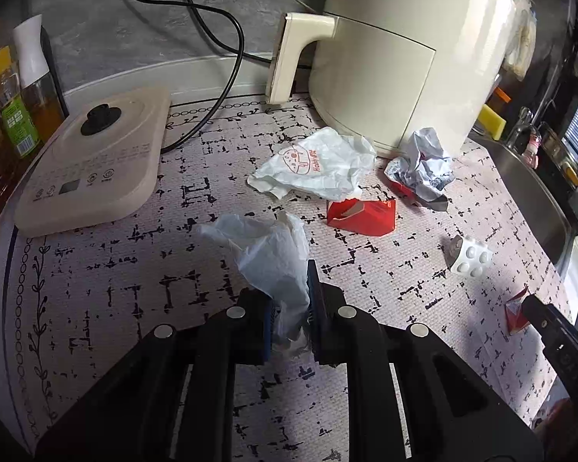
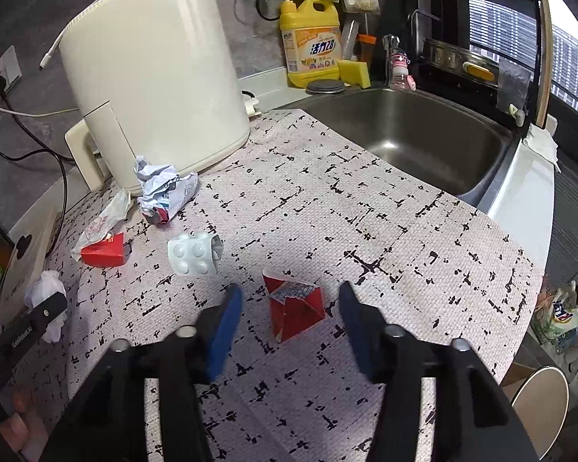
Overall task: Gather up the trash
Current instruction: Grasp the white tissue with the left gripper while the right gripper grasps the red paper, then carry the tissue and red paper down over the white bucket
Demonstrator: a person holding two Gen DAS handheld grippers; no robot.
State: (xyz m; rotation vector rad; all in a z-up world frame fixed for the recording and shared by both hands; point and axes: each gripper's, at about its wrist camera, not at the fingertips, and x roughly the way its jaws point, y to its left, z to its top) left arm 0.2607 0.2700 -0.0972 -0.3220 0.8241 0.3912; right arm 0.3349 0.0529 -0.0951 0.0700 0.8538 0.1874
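Left gripper [image 1: 291, 310] clamps crumpled white plastic [image 1: 273, 258]; right gripper [image 2: 287, 308] straddles red carton scrap [image 2: 294, 308], fingers unclosed; next, pinch it.

A home kitchen. A stainless steel sink [image 2: 416, 142] with a tap is set into the desk at its right end, a yellow dish-soap bottle [image 2: 312, 44] and yellow sponge [image 2: 353, 71] behind it. A cream air fryer [image 2: 150, 77], a beige induction hob [image 1: 92, 169] and oil bottles [image 1: 11, 111] line the back edge.
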